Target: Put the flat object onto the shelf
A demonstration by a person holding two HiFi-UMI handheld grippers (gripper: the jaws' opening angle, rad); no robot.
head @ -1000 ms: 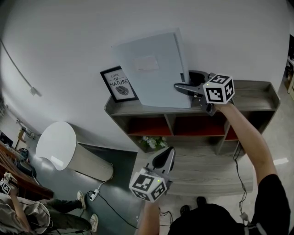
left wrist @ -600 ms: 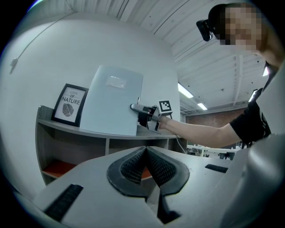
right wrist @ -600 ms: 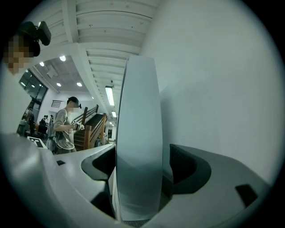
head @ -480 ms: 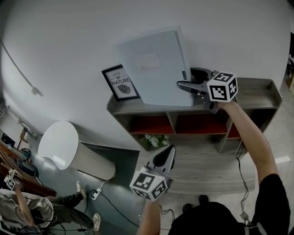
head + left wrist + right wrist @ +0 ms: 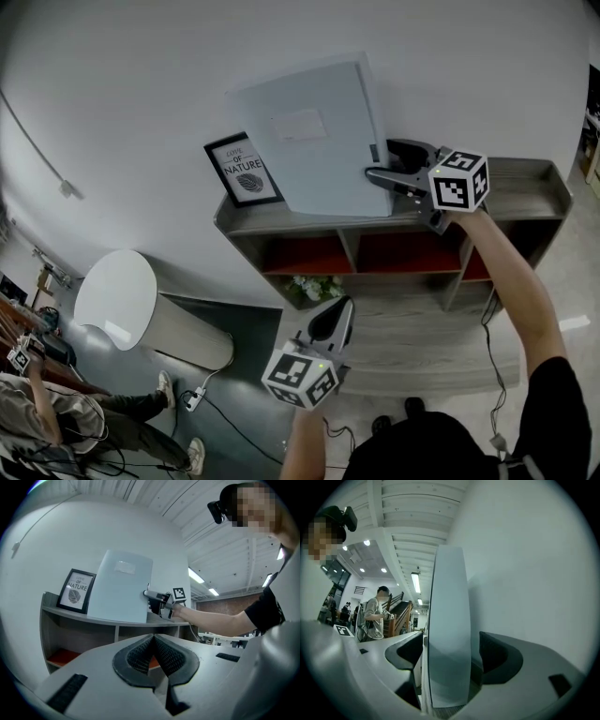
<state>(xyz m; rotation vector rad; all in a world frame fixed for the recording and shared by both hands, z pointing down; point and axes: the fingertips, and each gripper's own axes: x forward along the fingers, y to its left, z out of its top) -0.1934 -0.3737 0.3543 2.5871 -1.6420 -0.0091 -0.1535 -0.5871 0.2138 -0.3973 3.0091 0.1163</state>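
The flat object, a pale blue folder (image 5: 314,141), stands on edge on top of the wooden shelf unit (image 5: 525,202) and leans against the white wall. My right gripper (image 5: 380,161) straddles its right edge, jaws opening. In the right gripper view the folder (image 5: 447,630) sits between the pads with a gap on each side, so the right gripper (image 5: 452,651) is not pressing on it. My left gripper (image 5: 342,305) hangs lower, in front of the shelf, shut and empty. From the left gripper view (image 5: 153,637) the folder (image 5: 122,585) shows upright beside the picture.
A framed "nature" picture (image 5: 242,171) stands left of the folder on the shelf top. A small plant (image 5: 314,291) sits in a lower compartment. A white rounded cabinet (image 5: 117,300) stands at the left, and a person (image 5: 56,422) is at the bottom left.
My right gripper has slid slightly right along the folder's edge. The folder stays leaning on the wall. The left gripper has barely moved.
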